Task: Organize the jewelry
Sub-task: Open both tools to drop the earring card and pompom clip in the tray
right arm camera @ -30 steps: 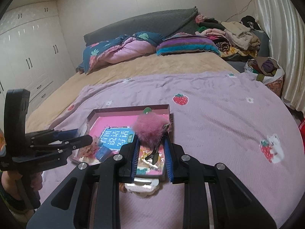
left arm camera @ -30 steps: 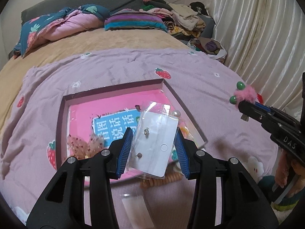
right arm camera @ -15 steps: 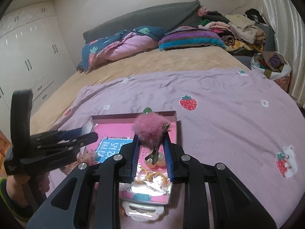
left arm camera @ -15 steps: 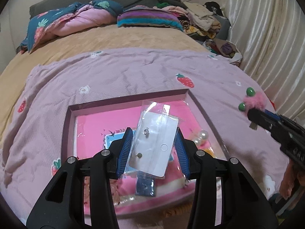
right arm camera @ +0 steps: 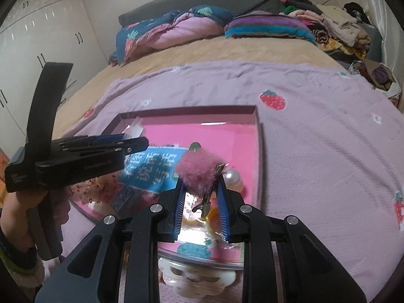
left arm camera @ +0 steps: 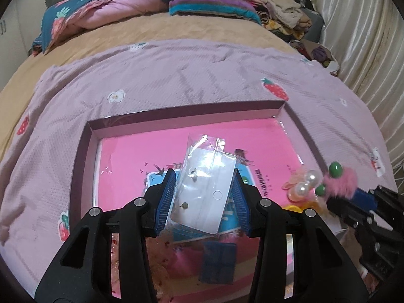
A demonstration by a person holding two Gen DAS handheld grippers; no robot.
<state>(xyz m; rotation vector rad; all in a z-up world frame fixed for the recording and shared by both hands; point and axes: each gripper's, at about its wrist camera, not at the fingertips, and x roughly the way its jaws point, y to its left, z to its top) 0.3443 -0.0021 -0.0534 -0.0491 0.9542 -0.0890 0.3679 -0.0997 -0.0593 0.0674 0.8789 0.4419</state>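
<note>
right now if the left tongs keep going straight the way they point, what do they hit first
Most likely the pink sheet lining the box, around its blue label. The left tongs point down into the box, gripping a clear earring packet, whose far edge would probably touch first. Depth is hard to judge.

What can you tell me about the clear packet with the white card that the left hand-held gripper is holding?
The clear packet is a thin, glossy plastic sleeve around a white card with rounded corners and a small round hole. Two tiny stud earrings are pinned to the card. It stands tilted, pinched at both long edges by the left hand-held gripper, above the pink box; its top flap sticks up, creased.
</note>
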